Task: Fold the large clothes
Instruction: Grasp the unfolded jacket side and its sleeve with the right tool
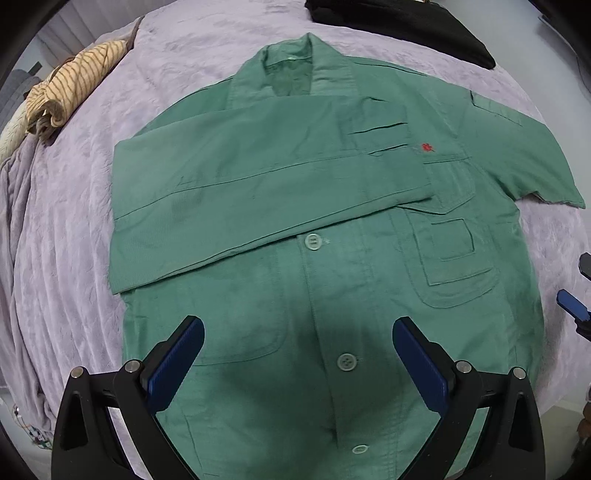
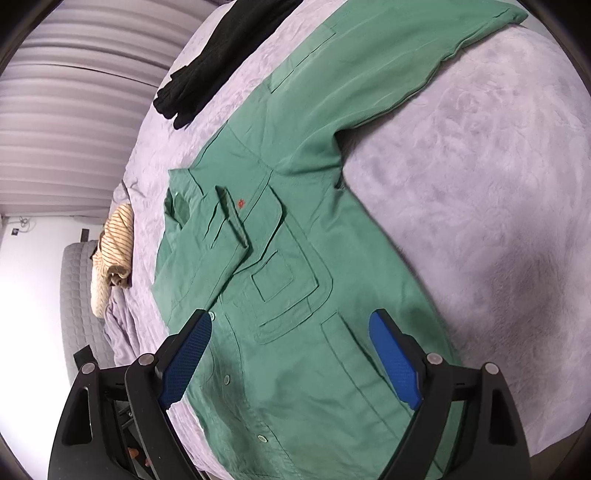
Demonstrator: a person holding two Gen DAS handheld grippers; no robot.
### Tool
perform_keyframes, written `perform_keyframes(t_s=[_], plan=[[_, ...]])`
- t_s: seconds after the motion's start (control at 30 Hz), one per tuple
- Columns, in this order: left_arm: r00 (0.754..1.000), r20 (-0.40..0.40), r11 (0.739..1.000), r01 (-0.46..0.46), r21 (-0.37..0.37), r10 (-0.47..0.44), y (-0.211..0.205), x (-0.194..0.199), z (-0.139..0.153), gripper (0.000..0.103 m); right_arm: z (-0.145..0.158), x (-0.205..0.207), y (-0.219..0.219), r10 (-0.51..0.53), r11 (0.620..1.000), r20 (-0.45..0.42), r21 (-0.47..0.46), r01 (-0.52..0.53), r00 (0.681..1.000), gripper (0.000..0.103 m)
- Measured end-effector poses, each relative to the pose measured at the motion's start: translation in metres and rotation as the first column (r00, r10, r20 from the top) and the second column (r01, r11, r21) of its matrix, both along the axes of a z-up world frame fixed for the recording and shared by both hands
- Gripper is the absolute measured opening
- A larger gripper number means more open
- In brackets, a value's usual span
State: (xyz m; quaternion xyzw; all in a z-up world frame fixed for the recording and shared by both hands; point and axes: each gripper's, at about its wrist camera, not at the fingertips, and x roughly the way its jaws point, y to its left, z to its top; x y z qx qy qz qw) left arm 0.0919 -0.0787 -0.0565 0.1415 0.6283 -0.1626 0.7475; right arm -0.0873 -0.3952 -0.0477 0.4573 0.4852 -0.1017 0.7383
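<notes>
Green shirt [image 1: 332,280] lies flat, front up & buttoned, on the bed's lilac cover [image 1: 66,236]. 1 long sleeve [image 1: 258,184] is folded across the chest, cuff end near the small red logo [image 1: 427,147]. The other sleeve [image 2: 388,74] is spread out to the side, flat on the cover. Chest pocket [image 1: 454,258] w/ flap shows just below the logo.

Left claw [image 1: 297,365] hangs over the shirt's lower front, jaws wide apart, nothing between the blue pads [image 1: 177,365]; it casts a dark shadow on the cloth around the button placket.

Right claw [image 2: 291,358] is over the hem area on the pocket side, jaws spread wide, empty, not pressing on fabric.

Folded black garment [image 1: 402,26] sits on the bed beyond the collar, apart from the shirt. Striped tan garment [image 1: 74,85] lies bunched at the bed's edge, well apart. Curtain [image 2: 81,96] behind.
</notes>
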Motion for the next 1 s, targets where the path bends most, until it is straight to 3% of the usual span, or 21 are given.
perform_keyframes(t_s=[0.3, 0.5, 0.83, 1.0], plan=[[0.997, -0.033, 0.998, 0.063, 0.000, -0.063, -0.038, -0.017, -0.004, 0.102, -0.006, -0.005, -0.024, -0.032, 0.999, 0.062, 0.034, 0.030, 0.998, 0.090], [0.997, -0.044, 0.997, 0.071, 0.008, -0.070, -0.051, -0.016, -0.009, 0.102, -0.017, -0.007, -0.051, -0.070, 0.995, 0.047, 0.081, 0.066, 0.996, 0.090], [0.997, -0.057, 0.999, 0.041, -0.024, -0.042, -0.078, 0.000, -0.025, 0.102, -0.014, -0.011, -0.146, -0.190, 0.982, 0.073, 0.037, 0.187, 0.979, 0.090], [0.999, 0.001, 0.993, 0.042, -0.108, -0.042, -0.095, 0.007, -0.023, 0.102, -0.015, -0.014, -0.208, -0.326, 0.945, 0.134, 0.036, 0.324, 0.936, 0.090]])
